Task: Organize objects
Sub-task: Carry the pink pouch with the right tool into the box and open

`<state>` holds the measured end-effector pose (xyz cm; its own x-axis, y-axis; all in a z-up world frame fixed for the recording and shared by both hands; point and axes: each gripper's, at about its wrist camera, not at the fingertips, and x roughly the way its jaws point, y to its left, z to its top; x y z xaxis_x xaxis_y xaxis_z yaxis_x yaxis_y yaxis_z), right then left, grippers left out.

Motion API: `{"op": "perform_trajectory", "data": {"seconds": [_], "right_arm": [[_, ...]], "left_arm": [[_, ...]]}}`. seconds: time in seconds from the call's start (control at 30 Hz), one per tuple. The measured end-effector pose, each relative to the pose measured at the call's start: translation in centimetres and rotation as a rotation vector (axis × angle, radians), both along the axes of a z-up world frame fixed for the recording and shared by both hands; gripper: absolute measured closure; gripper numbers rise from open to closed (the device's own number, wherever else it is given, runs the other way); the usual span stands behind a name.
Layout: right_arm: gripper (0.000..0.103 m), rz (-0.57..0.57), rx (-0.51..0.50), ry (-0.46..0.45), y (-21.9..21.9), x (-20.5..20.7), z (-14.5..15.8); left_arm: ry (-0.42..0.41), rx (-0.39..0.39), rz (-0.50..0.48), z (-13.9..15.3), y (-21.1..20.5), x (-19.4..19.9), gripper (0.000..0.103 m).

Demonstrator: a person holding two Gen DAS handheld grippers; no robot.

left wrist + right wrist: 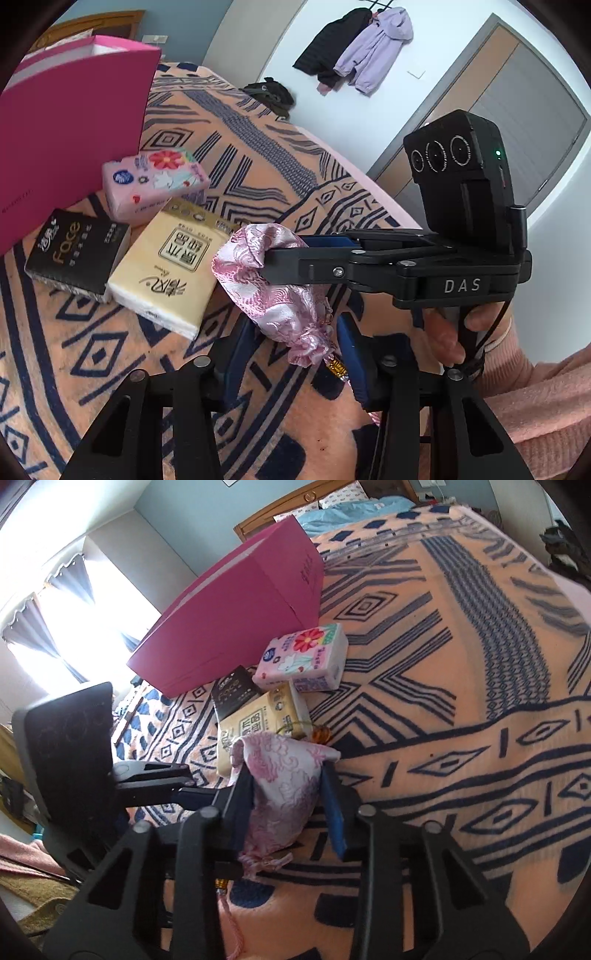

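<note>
While the right gripper pinches the upper fold of the pouch, the left gripper sits around the pouch's gathered lower end with its blue pads spread and, as far as I can tell, not pressing the cloth. In the right wrist view the right gripper has the pouch between its pads, which stand fairly wide, so the cloth looks bunched there, not flattened. The pouch hangs just above the blanket, near the bed's near edge and just beside the yellow tissue pack.

That pack lies against the black pack, with the floral pack behind them and the pink box standing open beyond, toward the headboard.

By its drape, the pouch is probably light, soft and satin-slick, with no stiffness to hold its shape; it folds over the finger. A hold on loose cloth could slip, so the gathered neck by the drawstring and its tassel looks the surer place to grip. The dangling cord could snag on the fingers. Nothing in it appears fragile, though its contents are hidden.
</note>
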<state>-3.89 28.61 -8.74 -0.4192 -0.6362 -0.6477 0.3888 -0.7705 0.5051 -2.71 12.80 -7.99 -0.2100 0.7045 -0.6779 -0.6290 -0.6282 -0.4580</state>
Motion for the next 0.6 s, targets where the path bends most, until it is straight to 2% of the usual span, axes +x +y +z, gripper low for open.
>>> {"op": "perform_trajectory", "data": {"seconds": [0.23,0.6], "right_arm": [[0.069,0.008,-0.023,0.078,-0.4,0.6,3.1],[0.07,0.067,-0.031,0.248,-4.3,-2.8,9.3]], "left_arm": [[0.068,0.043,0.018,2.7,-1.2,0.3,0.059],[0.191,0.051,0.16,7.8,-5.6,-1.6,0.062]]}}
